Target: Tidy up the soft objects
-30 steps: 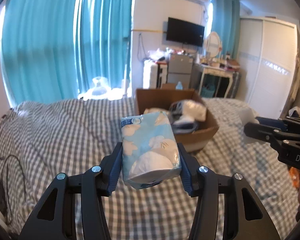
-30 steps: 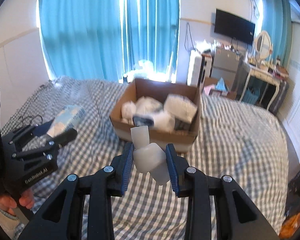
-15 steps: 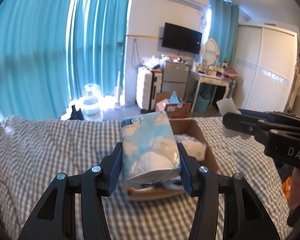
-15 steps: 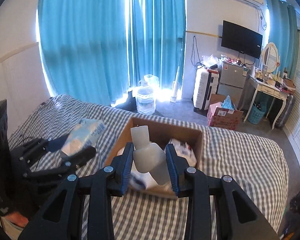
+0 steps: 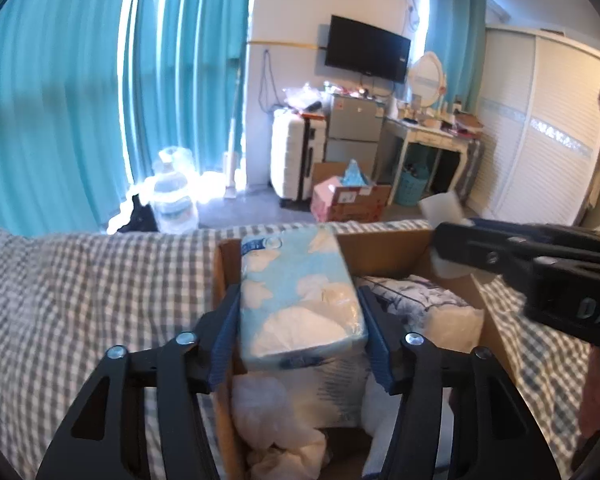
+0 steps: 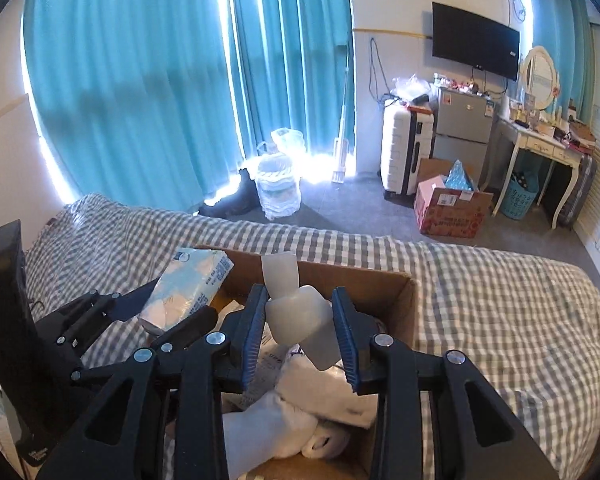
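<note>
1. The left gripper (image 5: 300, 320), in the lower centre of the left wrist view, is pinching a tissue pack (image 5: 300, 300) by its two long sides; the blue pads press flat on the film wrap.
2. The right gripper (image 6: 300, 328), in the lower centre of the right wrist view, is pinching a white folded soft item (image 6: 300, 316); I cannot tell exactly what it is. One flat end stands up above the fingers.
3. Both held things hang over the open cardboard box (image 6: 396, 292), which stands on the checked bed cover (image 6: 500, 300). The box already holds white socks (image 6: 300, 408) and other soft packs, so I judge the step is the lowering and the release into it.
4. The tissue pack looks light and soft, and its film is probably a little slippery. The hold across the middle of the long sides seems good, because the paper inside gives way and the pads sink in a little.
5. The white item also looks light and squashy; a hold at its thick middle, as it is now, should keep it from bending out.
6. Writing: the right gripper's body at the right edge of the left wrist view shows the letters "DAS", cut off. The print on the tissue pack is too small to read.
</note>
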`<state>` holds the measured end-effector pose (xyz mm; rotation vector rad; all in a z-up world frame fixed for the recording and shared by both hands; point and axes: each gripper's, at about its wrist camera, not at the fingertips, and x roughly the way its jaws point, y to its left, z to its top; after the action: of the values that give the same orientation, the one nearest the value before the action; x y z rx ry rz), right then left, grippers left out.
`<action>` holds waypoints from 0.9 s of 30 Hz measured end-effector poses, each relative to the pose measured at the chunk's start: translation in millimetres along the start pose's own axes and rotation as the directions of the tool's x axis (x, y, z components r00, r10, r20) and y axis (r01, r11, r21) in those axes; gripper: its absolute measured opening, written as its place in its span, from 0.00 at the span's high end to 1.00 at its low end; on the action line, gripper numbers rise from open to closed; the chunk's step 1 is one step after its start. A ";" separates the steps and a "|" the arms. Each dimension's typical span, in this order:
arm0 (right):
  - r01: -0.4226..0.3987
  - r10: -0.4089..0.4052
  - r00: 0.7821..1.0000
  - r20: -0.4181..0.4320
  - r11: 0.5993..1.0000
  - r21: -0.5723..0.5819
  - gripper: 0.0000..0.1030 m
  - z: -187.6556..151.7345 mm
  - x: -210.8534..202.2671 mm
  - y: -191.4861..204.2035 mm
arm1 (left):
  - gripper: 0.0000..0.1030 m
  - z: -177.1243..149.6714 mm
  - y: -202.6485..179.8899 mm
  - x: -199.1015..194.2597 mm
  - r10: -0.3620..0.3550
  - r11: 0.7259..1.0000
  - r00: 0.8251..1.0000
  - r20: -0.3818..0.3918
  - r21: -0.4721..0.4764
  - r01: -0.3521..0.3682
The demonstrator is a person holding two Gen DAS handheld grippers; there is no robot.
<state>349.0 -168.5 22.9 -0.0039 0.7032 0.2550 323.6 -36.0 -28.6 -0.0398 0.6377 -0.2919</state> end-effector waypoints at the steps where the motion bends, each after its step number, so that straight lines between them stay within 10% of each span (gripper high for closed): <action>1: -0.005 0.005 1.000 -0.008 1.000 0.004 0.67 -0.4 6.3 -1.2 | 0.39 -0.4 0.5 1.1 -0.017 1.000 1.000 -0.012 -0.003 0.017; 5: -0.011 0.011 1.000 -0.011 1.000 0.011 0.65 3.5 20.3 -1.2 | 0.17 -2.2 2.2 -6.4 0.002 1.000 1.000 0.009 0.000 -0.002; 8: -0.025 0.025 1.000 -0.008 0.999 0.045 0.59 8.1 25.4 -1.8 | 0.17 -5.2 5.4 -13.9 0.010 1.000 1.000 0.009 0.002 -0.011; 10: -0.032 0.033 0.999 -0.008 0.997 0.063 0.34 12.8 26.6 -1.6 | 0.17 -6.6 5.0 -22.1 0.025 0.999 1.000 0.017 0.022 -0.025; 15: 0.008 -0.011 0.999 0.031 0.994 0.107 0.31 18.1 0.6 -7.4 | 0.17 -4.3 6.0 -47.1 0.048 0.998 0.998 0.037 0.040 -0.049; 23: 0.096 -0.107 0.988 0.113 0.991 0.095 0.31 32.3 -112.1 -6.1 | 0.17 26.6 -4.8 -147.8 0.074 0.996 0.984 0.161 0.043 -0.082; 27: 0.141 -0.149 0.969 0.196 0.988 0.058 0.23 37.1 -184.0 5.9 | 0.14 38.7 -13.5 -222.1 0.124 0.990 0.946 0.301 0.032 -0.140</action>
<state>236.5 -201.9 169.5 0.0118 0.5048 0.0975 173.4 11.4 133.2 0.0101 0.3299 -0.1676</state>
